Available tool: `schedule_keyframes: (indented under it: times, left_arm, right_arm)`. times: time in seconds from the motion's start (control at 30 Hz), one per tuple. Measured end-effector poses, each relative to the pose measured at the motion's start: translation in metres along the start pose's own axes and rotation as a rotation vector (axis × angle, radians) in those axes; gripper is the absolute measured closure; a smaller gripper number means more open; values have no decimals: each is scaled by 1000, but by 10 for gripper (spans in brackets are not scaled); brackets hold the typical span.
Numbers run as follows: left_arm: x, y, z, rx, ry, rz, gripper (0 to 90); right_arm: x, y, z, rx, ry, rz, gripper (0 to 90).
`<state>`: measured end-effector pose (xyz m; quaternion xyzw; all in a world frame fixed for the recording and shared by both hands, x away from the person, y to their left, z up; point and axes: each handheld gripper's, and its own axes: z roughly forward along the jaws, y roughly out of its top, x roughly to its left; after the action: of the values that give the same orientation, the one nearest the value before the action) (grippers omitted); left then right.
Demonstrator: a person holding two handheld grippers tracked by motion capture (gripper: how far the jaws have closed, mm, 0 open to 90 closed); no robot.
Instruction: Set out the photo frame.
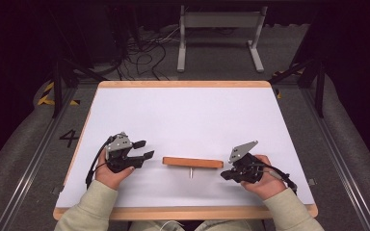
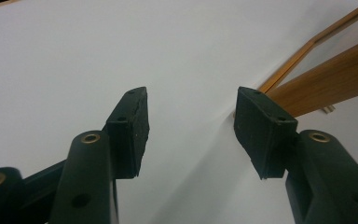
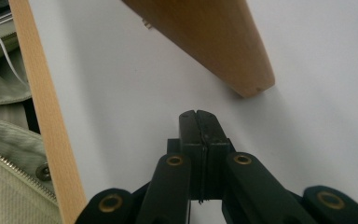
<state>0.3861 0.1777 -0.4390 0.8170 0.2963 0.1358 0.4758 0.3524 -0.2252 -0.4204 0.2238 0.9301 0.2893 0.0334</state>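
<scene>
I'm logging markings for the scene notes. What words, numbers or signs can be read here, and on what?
"4": a dark numeral on the grey floor left of the table, in the high view.
The wooden block, both tongs and the white tabletop carry no readable text.

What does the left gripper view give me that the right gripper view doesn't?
Left gripper view: the left gripper with its jaws spread wide, nothing between them, aimed at one end of the wooden block. Right gripper view: the right gripper with jaws pressed together, empty, just short of the block's rounded other end, plus the table's wooden edge and a jacket sleeve. Both: the block lying on the white tabletop.
</scene>
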Motion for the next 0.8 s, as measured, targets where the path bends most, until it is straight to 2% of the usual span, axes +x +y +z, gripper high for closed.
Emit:
schedule_keyframes:
  times: [0.17,0.3,0.5,0.63,0.8]
  left_arm:
    - [1,-1,-1,-3,7,-4,457]
    - [1,-2,0,17,8,-2,454]
    - [1,-4,-1,22,12,-9,450]
    - [1,-5,-2,21,15,-13,448]
    - [1,-7,-3,25,23,-12,445]
  right_arm:
    - [-1,1,10,-12,7,-1,900]
    - [-3,2,12,-50,-2,37,900]
    - [-8,2,15,-73,-12,67,900]
    - [-13,2,17,-83,-20,102,900]
    - [-25,2,18,-109,-35,169,900]
